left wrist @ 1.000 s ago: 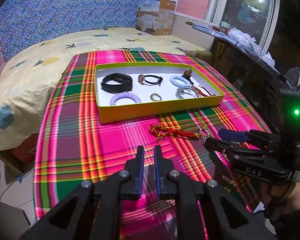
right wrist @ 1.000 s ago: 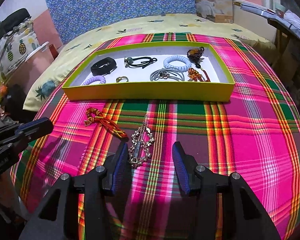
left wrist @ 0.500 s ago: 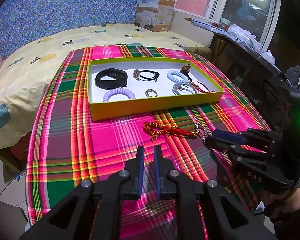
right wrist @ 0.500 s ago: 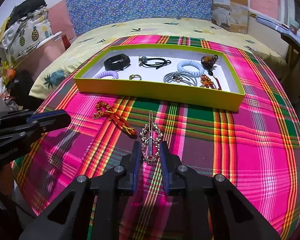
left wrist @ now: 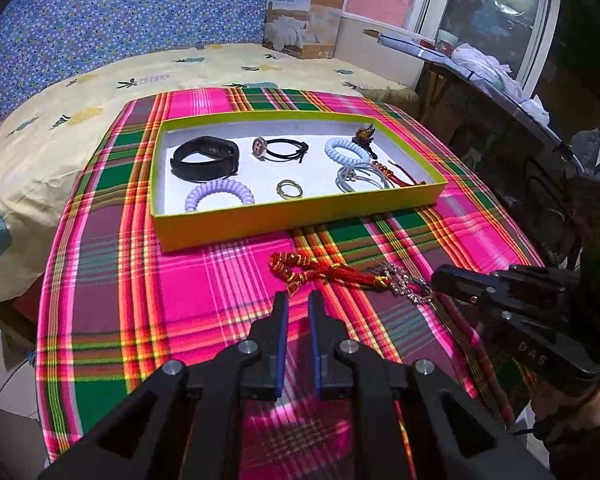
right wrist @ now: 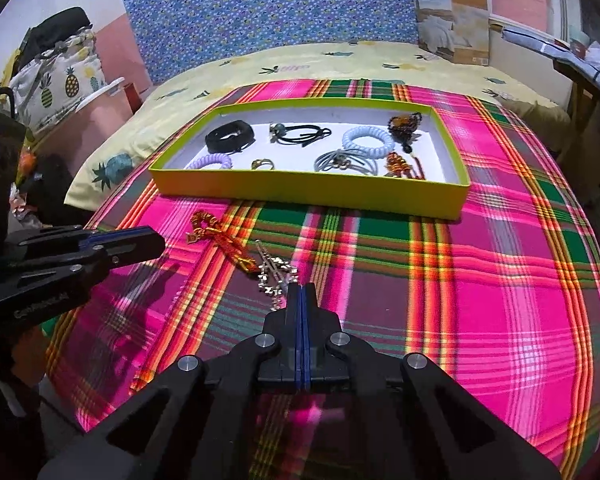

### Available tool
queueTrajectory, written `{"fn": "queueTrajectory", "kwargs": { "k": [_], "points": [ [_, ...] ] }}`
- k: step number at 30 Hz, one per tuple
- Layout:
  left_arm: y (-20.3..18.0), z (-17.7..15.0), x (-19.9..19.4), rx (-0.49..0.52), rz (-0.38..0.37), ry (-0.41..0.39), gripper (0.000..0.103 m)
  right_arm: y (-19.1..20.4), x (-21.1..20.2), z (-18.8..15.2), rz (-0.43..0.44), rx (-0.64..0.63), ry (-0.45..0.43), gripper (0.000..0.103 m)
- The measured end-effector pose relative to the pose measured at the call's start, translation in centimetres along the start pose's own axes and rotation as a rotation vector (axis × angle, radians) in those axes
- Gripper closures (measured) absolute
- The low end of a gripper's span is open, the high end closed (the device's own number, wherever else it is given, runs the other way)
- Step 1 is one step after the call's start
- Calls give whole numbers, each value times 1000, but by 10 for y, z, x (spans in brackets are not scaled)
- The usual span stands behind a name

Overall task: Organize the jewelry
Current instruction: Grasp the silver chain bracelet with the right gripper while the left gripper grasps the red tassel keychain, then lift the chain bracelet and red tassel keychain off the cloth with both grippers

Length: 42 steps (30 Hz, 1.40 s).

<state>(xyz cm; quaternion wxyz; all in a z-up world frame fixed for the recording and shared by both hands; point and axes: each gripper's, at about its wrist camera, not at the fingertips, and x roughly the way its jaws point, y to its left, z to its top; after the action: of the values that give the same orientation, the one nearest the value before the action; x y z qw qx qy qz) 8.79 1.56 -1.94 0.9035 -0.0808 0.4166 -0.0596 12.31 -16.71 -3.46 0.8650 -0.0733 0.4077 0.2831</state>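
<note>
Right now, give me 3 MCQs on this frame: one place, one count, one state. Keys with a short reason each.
1. Where does the red knotted cord lie?
A. inside the yellow tray
B. on the plaid cloth, in front of the yellow tray
C. on the pineapple sheet

2. How many coiled hair ties are in the yellow tray?
A. two
B. four
C. none

3. What is the right claw doing?
A. wide open over the yellow tray
B. shut on the silver hair clip
C. holding the black band

Key:
1 B: it rests on the plaid cloth, outside the near wall.
2 A: one lilac hair tie, one pale blue hair tie.
3 B: its blue pads meet at the silver hair clip, whose end sits between them.
</note>
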Motion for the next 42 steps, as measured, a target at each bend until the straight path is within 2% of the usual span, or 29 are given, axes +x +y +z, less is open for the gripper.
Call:
{"fn": "queueTrajectory", "kwargs": {
  "k": [2,10,13,16,21,22,24,25,30,33,39,42],
  "points": [
    [0,2,4,-3,4,1,70,-2,2,-1,-2,3,6,103],
    [-3,9,19,34,18,20,69,-4,-4,3,25,-22,-16,103],
    [-3,13,27,52,21,35,69,-1,-4,4,24,-51,-16,97],
    [-5,17,31,78,3,39,60,-4,-3,3,31,-42,-12,96],
    [-11,22,38,116,19,35,59,-8,-2,1,42,-29,-6,96],
    [-12,22,38,123,26,34,60,-8,-2,1,43,-32,-6,96],
    [-14,23,39,131,40,35,75,-8,-3,1,44,-34,-7,96],
    [-14,23,40,132,46,34,78,-8,-3,1,44,-32,-7,96],
    [-12,23,38,122,46,29,83,-9,-4,0,50,-32,-5,96],
    [-9,22,30,104,49,0,96,-8,-6,-1,57,-45,-6,96],
    [0,14,20,62,36,0,96,4,-4,2,70,-115,0,96],
    [2,11,13,58,39,-11,96,11,3,2,65,-166,22,91]
  ]
}}
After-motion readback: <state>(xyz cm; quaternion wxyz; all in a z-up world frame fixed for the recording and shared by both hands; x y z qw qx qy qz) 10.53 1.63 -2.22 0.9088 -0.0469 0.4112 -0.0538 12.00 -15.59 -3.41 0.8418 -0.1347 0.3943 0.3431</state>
